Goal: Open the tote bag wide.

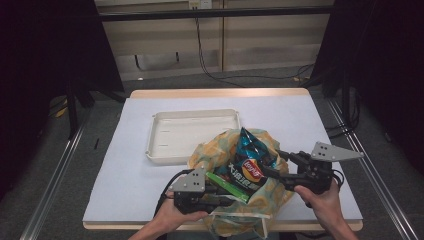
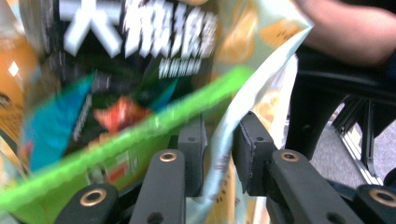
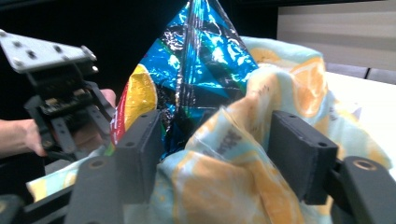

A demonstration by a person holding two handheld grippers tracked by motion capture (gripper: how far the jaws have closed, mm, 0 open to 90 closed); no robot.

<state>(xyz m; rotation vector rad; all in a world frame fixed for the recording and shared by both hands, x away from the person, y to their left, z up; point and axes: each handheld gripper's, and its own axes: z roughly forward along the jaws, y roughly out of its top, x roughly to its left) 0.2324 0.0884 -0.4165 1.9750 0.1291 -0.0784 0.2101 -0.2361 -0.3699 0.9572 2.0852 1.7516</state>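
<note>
At the near left of the soft fabric bag printed with orange slices on pale blue (image 1: 260,197), the left gripper (image 1: 227,192) is held low by the person's left hand (image 1: 170,217), its grey three-cornered plate on top and its black jaws pointing into the bag's near edge. In the left gripper view its jaws stand a little apart with the bag's thin printed cloth (image 2: 219,172) running up through the gap; one pad seems to brush the cloth, but the other stands clear of it, so nothing is pinched. Just left of that cloth lies a flat bright green packet (image 2: 140,135), and above it the glossy dark blue crisp bag with a red and yellow logo (image 1: 250,160) stands upright out of the fabric bag's mouth, tilted slightly. Behind the fabric bag, touching its far left side, sits the shallow cream plastic tray (image 1: 192,131) on the white table cover (image 1: 295,115). At the fabric bag's right side the right gripper (image 1: 280,162), held by the right hand (image 1: 320,200), reaches in level. In the right gripper view its jaws are spread wide, a bunched fold of the fabric bag (image 3: 224,163) rising between them, the left pad near the crisp bag's foil (image 3: 196,65).
</note>
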